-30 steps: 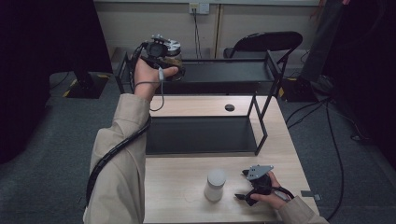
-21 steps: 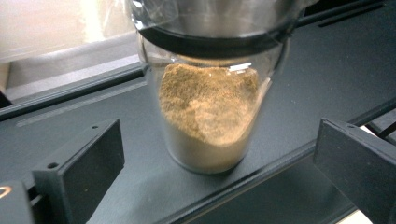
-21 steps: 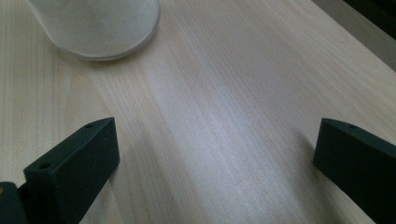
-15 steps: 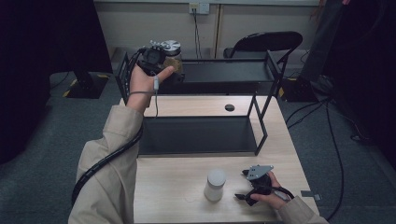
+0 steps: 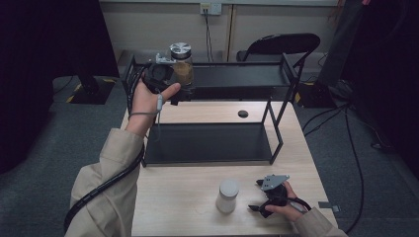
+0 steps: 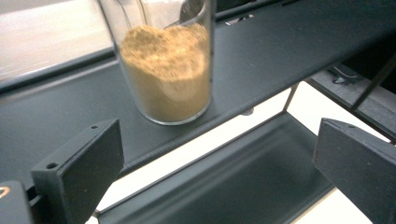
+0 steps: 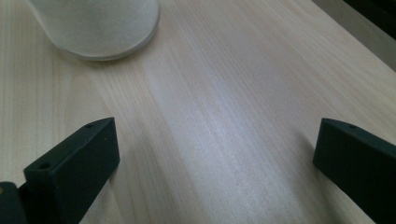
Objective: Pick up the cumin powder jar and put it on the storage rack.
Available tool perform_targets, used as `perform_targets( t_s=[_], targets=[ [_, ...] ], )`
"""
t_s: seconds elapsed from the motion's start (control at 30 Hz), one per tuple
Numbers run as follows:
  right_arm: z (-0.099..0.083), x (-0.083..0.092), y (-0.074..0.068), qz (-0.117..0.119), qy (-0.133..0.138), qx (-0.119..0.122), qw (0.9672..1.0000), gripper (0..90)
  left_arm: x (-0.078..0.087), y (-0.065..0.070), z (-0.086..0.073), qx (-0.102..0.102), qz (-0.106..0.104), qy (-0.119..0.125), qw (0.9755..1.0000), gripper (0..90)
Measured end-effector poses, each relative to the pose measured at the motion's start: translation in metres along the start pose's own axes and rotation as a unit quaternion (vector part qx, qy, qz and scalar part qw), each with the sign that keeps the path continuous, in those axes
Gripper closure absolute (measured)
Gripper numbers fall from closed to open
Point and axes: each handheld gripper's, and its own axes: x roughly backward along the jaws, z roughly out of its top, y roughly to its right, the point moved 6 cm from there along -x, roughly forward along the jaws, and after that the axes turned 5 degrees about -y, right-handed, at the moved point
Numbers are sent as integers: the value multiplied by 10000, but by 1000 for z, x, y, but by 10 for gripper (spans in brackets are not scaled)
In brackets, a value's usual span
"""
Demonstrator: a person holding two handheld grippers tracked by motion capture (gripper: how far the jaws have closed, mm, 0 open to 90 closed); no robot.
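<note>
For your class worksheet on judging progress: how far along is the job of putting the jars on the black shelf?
Done: the clear glass jar of tan powder stands on the black metal shelf's top tier. In hand: the left tool sits open just short of that jar, not gripping it. Left: the white frosted jar stands on the wooden table beside the open right tool.

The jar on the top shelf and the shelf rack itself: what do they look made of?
The jar looks like clear glass or hard plastic, which one is unclear: tan powder shows through its glossy wall. Its lid looks like brushed metal, shiny silver. The rack seems matte black painted metal, going by its thin bars and flat trays.
</note>
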Motion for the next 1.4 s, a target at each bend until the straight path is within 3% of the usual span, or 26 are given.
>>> perform_targets(
  t_s=[0.6, 1.03, 1.4],
  targets=[
    [0, 0, 0, -1, 1, -1, 10000, 0, 1, 0, -43, -21, -205, -1, 9998, 11],
    [0, 0, 0, -4, 9, -7, 10000, 0, -3, 2, -83, -72, -462, 11, 9989, 10],
    [0, 0, 0, -9, 12, -1, 10000, 0, -6, 6, -124, -68, -543, 66, 9985, 10]
  ],
)
